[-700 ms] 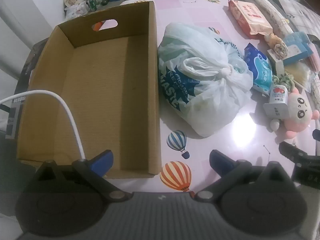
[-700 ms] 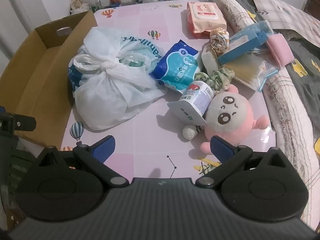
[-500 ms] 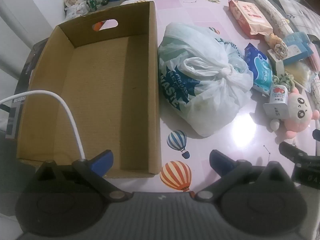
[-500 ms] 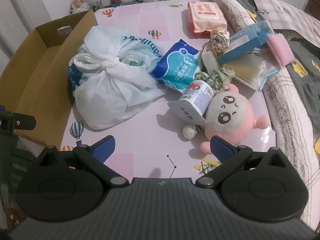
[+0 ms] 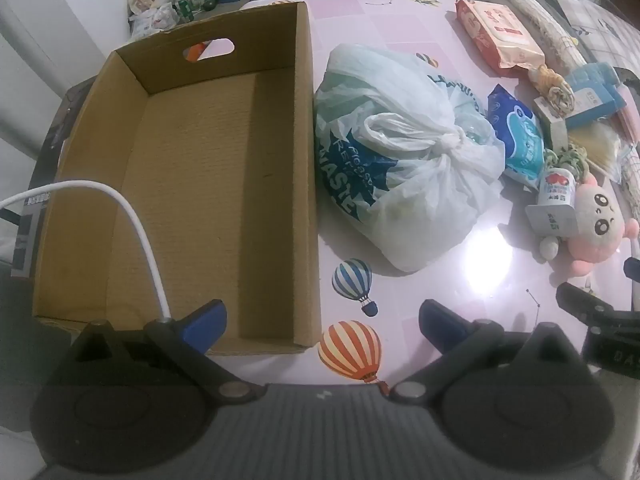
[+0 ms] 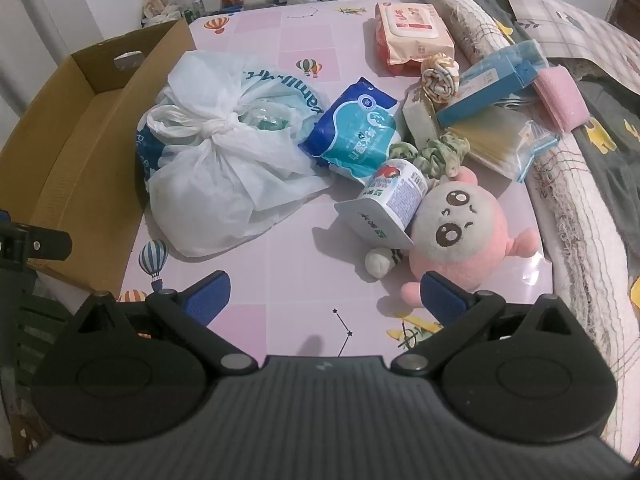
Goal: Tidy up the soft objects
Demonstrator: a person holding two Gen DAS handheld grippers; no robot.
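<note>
The left hand-held gripper [image 5: 322,322] hangs wide open and holds nothing, tilted down over the near edge of the pink table [image 5: 472,280]; its left finger sits over the near end of the box [image 5: 192,184], its right finger over bare tabletop beside a printed balloon. A white cable [image 5: 132,220] arcs in front of the box. The right hand-held gripper [image 6: 325,300] is wide open too, with nothing between its fingers, above the near table edge; its right finger is just in front of the plush [image 6: 460,236].

The box lies open along the table's left side. Just beside its right wall rests a knotted white bag [image 6: 224,168]. To the right of the bag, a carton [image 6: 390,200] lies tipped against the pink plush. Behind them sit a blue pack [image 6: 356,132] and a green scrunchie [image 6: 436,156], then a yellow packet [image 6: 500,140], a blue box [image 6: 492,84], a rolled cloth [image 6: 440,76] and a pink sponge [image 6: 560,100]. Farthest is a wipes pack [image 6: 412,32]. A bed [image 6: 580,180] borders the table on the right.
</note>
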